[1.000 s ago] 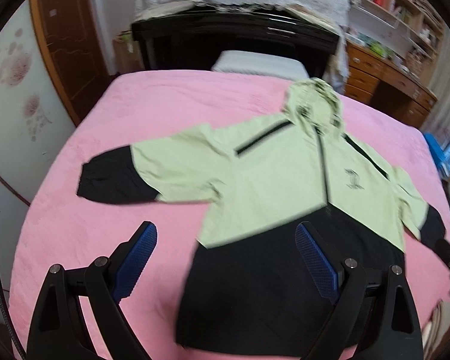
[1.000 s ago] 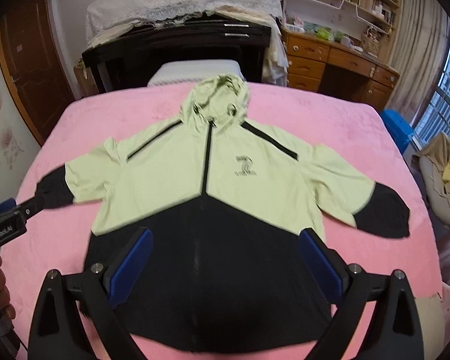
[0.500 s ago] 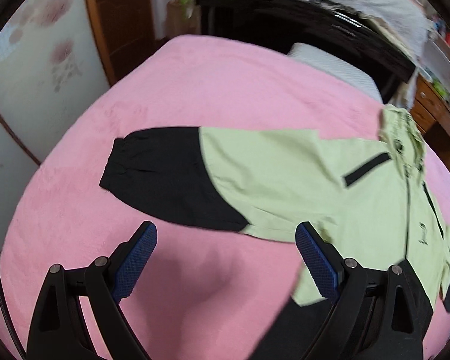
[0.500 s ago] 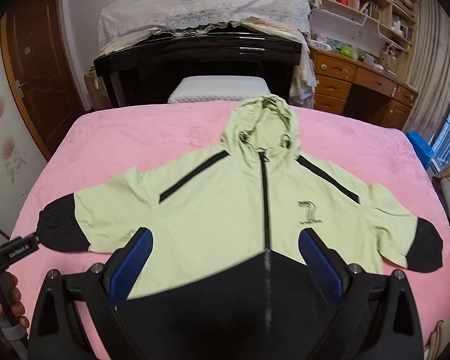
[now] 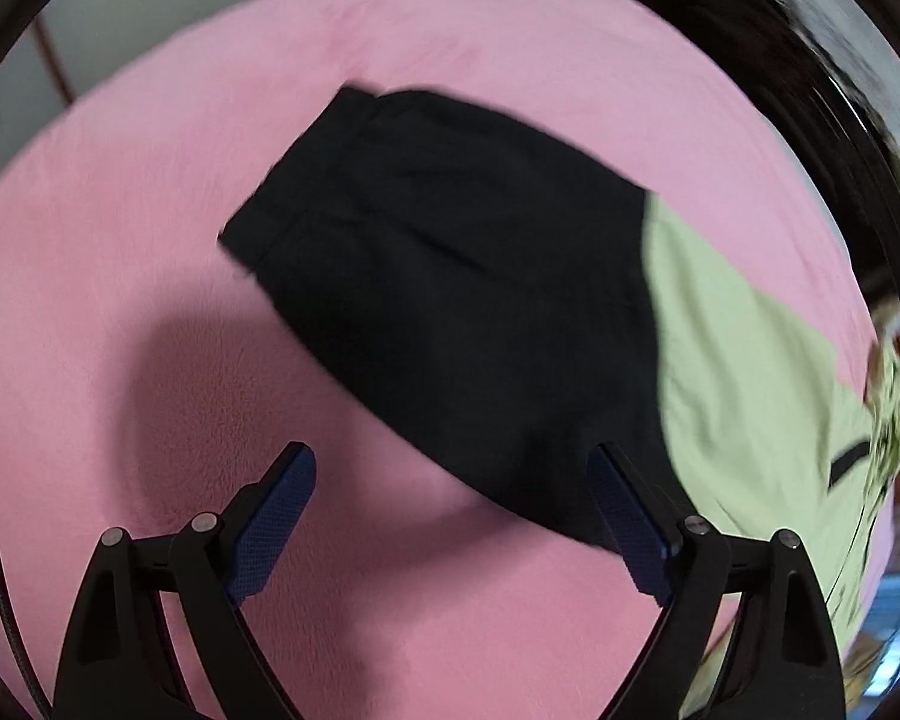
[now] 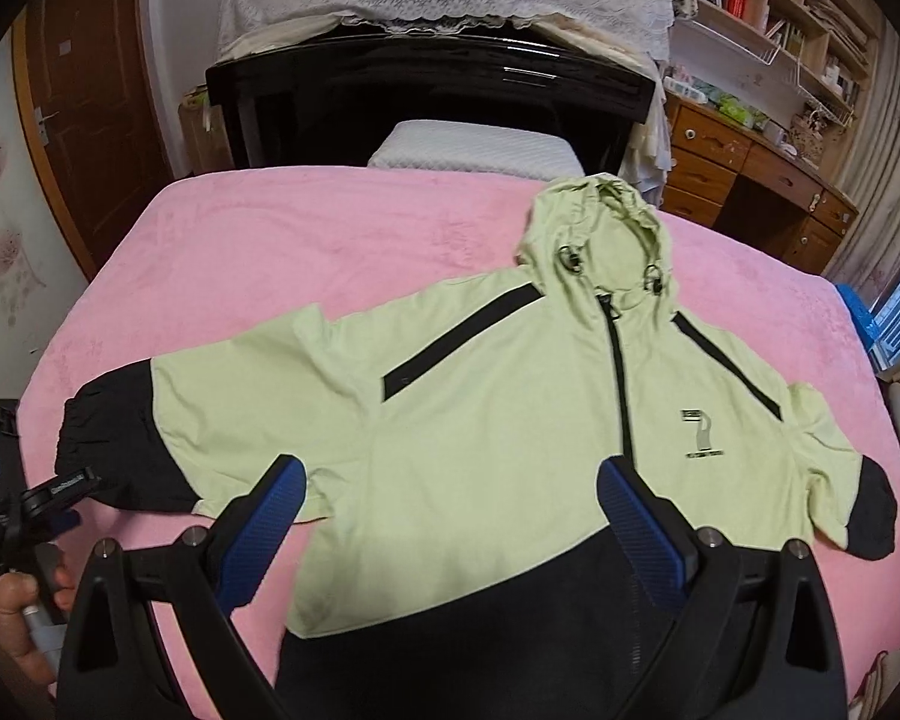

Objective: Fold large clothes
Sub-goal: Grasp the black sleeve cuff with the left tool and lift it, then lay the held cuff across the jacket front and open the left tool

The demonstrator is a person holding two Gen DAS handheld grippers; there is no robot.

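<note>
Here we find the pale-green-and-black hooded zip jacket (image 6: pixel 510 420) spread flat on the pink fleece bed (image 6: pixel 330 240); both claws, left (image 5: pixel 450 516) and right (image 6: pixel 450 528), gape empty; soft, slippery cloth, so we'd pinch its black cuff (image 5: pixel 306 180).

A pink-covered bed (image 6: pixel 342 240) carries a green-and-black hooded jacket (image 6: pixel 510 420) laid flat, front up, sleeves spread; a white pillow (image 6: pixel 474 150) at the headboard end.
</note>
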